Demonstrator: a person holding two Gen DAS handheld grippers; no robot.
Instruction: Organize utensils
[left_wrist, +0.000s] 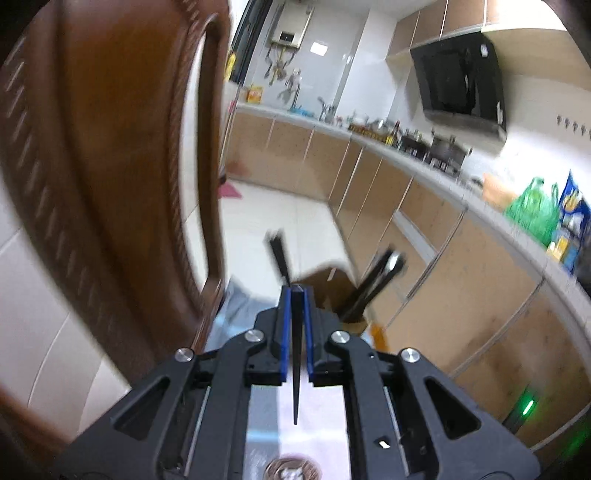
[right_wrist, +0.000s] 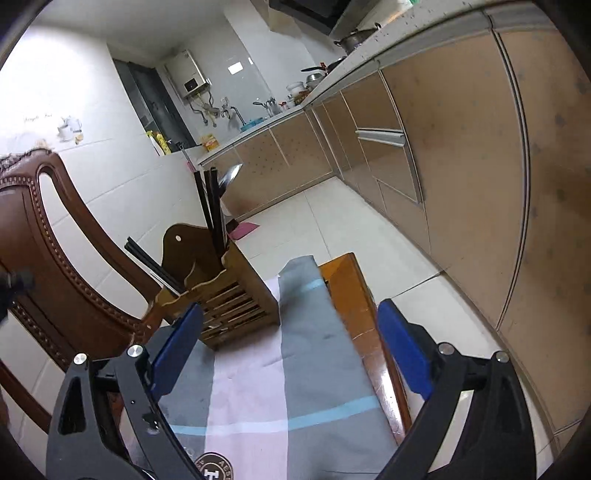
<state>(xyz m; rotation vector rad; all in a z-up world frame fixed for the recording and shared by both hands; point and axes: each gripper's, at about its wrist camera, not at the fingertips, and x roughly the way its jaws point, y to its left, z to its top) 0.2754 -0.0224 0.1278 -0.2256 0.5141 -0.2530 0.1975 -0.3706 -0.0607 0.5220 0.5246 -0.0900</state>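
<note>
My left gripper (left_wrist: 296, 291) is shut on a thin black chopstick (left_wrist: 280, 254) that runs lengthwise between the blue pads and sticks out past the tips. Just behind it stands the wooden utensil holder (left_wrist: 328, 288), with dark utensils (left_wrist: 373, 284) leaning out of it. In the right wrist view the same holder (right_wrist: 229, 295) stands on the cloth. It holds upright black chopsticks (right_wrist: 212, 206), a metal spoon (right_wrist: 231, 175), and more black chopsticks (right_wrist: 151, 264) leaning left. My right gripper (right_wrist: 290, 306) is open with nothing between its fingers, just right of the holder.
A grey, pink and blue-striped cloth (right_wrist: 314, 350) covers the wooden table (right_wrist: 351, 295), whose edge lies at the right. A carved brown chair (right_wrist: 55, 240) stands close behind the holder and fills the left (left_wrist: 110, 147). Kitchen cabinets (right_wrist: 461, 184) run along the right.
</note>
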